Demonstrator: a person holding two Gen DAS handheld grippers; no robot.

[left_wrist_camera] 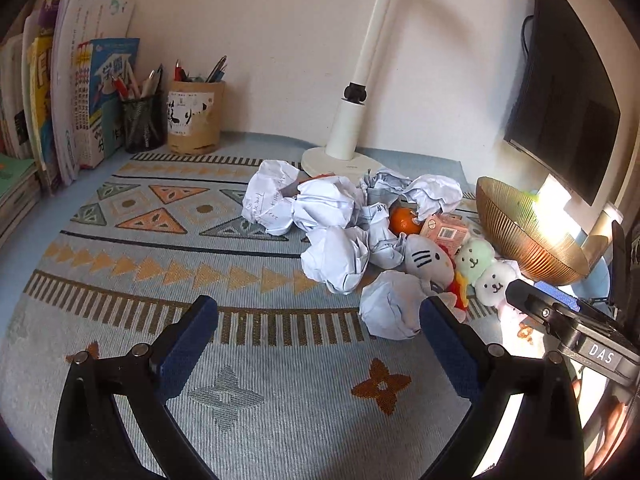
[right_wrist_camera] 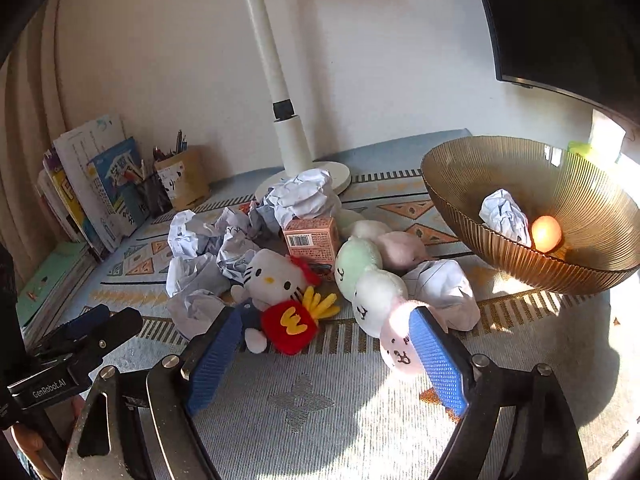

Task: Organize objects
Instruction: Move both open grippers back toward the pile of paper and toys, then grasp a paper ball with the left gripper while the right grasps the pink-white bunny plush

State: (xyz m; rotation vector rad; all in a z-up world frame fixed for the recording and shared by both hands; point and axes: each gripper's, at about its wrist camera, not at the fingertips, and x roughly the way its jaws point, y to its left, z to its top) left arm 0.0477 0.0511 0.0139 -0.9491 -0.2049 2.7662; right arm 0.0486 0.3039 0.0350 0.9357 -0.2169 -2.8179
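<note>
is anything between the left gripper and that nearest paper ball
Nothing visible. The left gripper is open over bare tablecloth, and the nearest paper ball lies just ahead, beside its right finger. The cat plush sits behind the ball, not in front.

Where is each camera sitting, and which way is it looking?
Left wrist: sits on the left gripper, low over the desk mat, facing the wall; its two open fingers show, the right gripper at the edge.
Right wrist: sits on the right gripper, facing the plush toys and ribbed bowl; its open fingers show, the left gripper at the edge.
Both see the crumpled paper balls, lamp and books.
</note>
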